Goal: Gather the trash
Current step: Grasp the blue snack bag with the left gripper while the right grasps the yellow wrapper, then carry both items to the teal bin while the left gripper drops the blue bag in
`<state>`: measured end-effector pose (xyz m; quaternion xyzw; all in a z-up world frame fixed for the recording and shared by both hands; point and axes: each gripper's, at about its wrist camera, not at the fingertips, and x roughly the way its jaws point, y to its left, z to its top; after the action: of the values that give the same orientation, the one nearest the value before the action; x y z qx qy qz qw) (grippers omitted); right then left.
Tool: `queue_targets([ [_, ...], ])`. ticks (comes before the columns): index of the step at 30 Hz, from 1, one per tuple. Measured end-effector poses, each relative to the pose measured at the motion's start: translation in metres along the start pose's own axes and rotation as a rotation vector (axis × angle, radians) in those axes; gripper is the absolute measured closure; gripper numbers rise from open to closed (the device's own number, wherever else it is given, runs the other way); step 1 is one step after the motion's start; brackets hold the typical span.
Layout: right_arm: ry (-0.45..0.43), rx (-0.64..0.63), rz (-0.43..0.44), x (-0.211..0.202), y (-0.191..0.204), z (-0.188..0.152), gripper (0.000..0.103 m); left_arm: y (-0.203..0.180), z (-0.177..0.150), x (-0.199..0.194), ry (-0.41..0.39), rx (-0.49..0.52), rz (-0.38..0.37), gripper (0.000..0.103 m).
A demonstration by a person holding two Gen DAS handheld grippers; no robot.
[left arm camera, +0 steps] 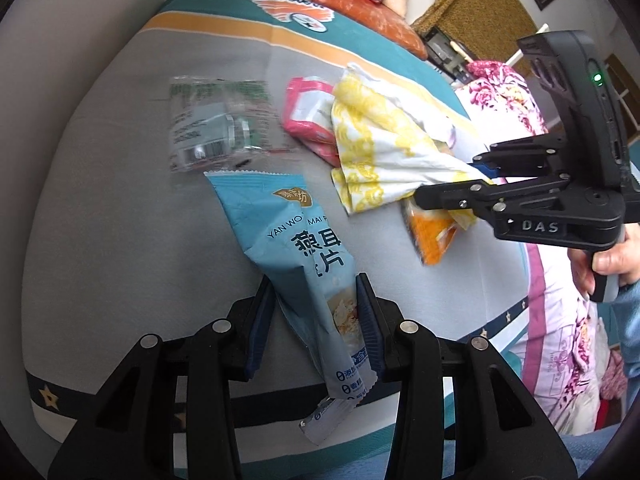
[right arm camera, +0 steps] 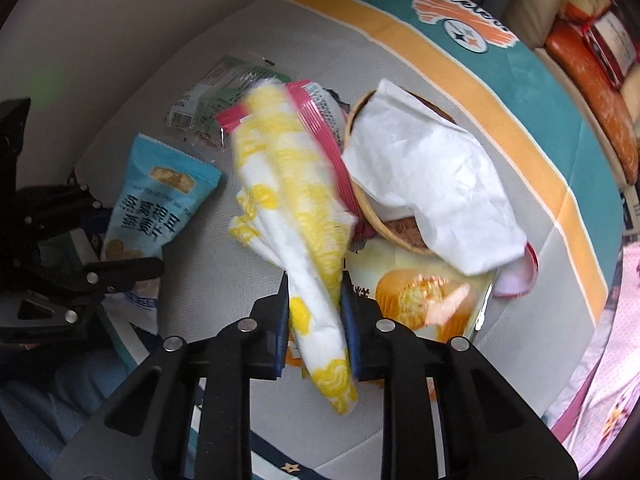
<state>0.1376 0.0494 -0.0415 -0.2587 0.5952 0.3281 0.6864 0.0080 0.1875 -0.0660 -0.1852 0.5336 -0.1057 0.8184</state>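
Napkin [right arm camera: 312,280] pinched in right tool [right arm camera: 314,320], bag [left arm camera: 316,280] in left tool [left arm camera: 316,320]

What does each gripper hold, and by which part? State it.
The left gripper holds the blue snack bag near its lower end. The right gripper holds the yellow-and-white wrapper near its lower end.

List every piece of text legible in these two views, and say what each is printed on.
"YAN WO" and "MAI P…", cut off: blue snack bag, with large Chinese characters too creased to quote.
"DAS": body of the right gripper.
"Steele…", script, cut off: logo on the bedspread.
Clear wrapper: barcode and print too blurred to read.
Pink pack: print too small to read.
Orange cake bag: character partly hidden.
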Motion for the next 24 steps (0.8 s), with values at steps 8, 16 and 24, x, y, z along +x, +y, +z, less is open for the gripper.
queue_targets([
  [8, -0.086, 0.145, 0.043, -0.035, -0.020, -0.044, 0.093, -0.030, -0.001, -0.002, -0.004, 0.045, -0.011, 0.062],
  [16, -0.186, 0.372, 0.081, -0.057, -0.063, -0.112, 0.093, -0.079, 0.007, -0.008, -0.022, 0.138, -0.031, 0.062],
  [24, -0.288, 0.578, 0.088, -0.075, -0.111, -0.186, 0.093, -0.159, 0.018, 0.019, 0.012, 0.270, -0.055, 0.062],
])
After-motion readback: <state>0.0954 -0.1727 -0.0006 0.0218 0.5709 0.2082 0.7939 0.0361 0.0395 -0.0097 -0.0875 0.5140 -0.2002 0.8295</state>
